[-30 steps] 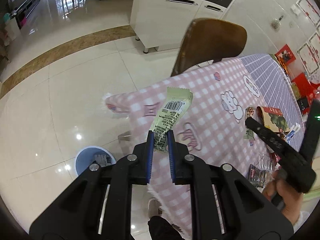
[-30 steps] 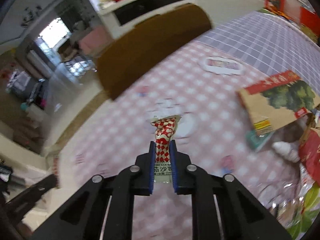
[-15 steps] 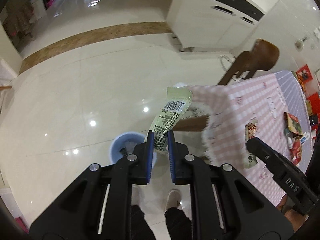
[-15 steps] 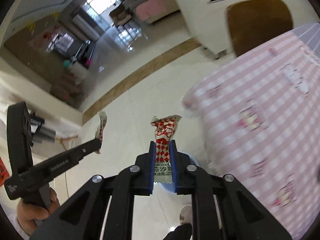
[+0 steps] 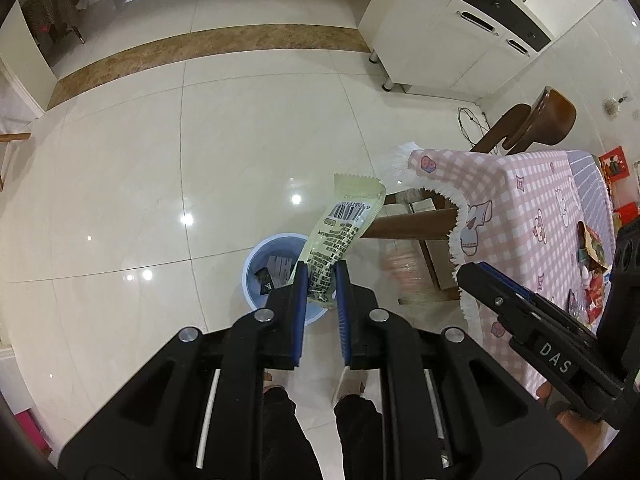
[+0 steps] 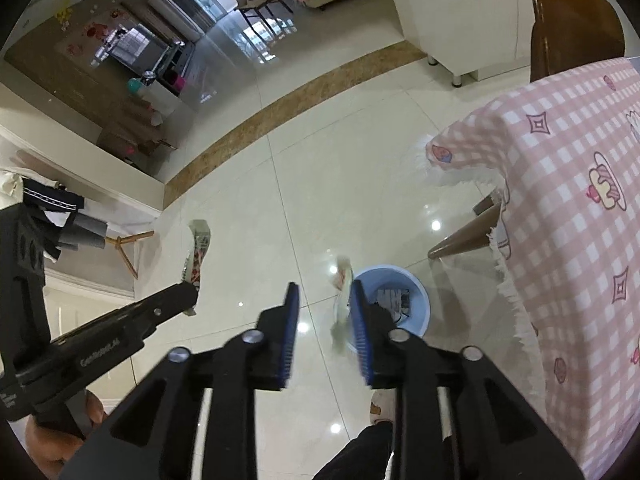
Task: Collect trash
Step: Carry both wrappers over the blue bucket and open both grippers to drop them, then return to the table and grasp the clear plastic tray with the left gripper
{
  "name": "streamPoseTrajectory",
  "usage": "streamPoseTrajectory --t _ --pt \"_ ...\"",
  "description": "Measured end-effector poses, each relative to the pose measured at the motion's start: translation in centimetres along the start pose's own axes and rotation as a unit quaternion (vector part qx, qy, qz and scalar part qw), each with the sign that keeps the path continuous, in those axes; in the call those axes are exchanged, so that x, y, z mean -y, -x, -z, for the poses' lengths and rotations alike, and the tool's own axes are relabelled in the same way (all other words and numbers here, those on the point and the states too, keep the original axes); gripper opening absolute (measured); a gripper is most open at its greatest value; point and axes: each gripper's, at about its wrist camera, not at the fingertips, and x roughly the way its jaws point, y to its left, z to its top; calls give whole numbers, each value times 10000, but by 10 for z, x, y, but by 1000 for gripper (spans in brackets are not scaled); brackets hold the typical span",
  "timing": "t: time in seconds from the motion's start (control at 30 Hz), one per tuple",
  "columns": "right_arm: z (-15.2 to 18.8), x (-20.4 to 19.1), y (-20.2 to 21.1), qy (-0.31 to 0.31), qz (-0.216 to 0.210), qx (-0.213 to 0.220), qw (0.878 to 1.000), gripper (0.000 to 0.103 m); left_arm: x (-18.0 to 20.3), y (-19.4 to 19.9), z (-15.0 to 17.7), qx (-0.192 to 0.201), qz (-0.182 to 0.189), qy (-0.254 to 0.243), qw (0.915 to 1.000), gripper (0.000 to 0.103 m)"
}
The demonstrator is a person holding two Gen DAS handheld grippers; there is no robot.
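Observation:
My left gripper (image 5: pixel 321 280) holds a pale green snack wrapper (image 5: pixel 342 232) over the blue bin (image 5: pixel 264 280) on the floor. Its jaws stand a little apart, with the wrapper still between them. My right gripper (image 6: pixel 325 305) is open. A red-and-white wrapper (image 6: pixel 342 304) is blurred and loose by its right finger, above the bin (image 6: pixel 394 304), which holds a few wrappers. The left gripper and its wrapper (image 6: pixel 196 254) also show in the right wrist view.
The table with its pink checked cloth (image 5: pixel 520 216) stands to the right, with more packaging at its far end (image 5: pixel 592 248). A brown chair (image 5: pixel 532 124) stands behind it, white cabinets (image 5: pixel 460 32) beyond. My legs and feet (image 5: pixel 320 420) are below the grippers.
Both grippers swung from the table to above the blue bin. The right gripper opened and let the red-and-white wrapper go. The left jaws have parted slightly.

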Motion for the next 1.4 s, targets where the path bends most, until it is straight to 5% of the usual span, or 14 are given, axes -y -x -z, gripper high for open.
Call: streamPoseTrajectory --t 1.0,1.03,1.13,1.4 --pt "27 7 56 -478 115 73 9988 38 32 -3 -6 -741 272 -516 9955 16" --pt "26 8 58 -479 114 80 9988 38 32 -4 -6 -756 237 -468 9958 20" --pt "25 13 61 -506 101 88 9986 38 32 -2 -8 -740 236 -373 9963 56" --pt "27 38 78 -682 97 215 9974 38 61 4 -10 -658 202 -578 9960 56"
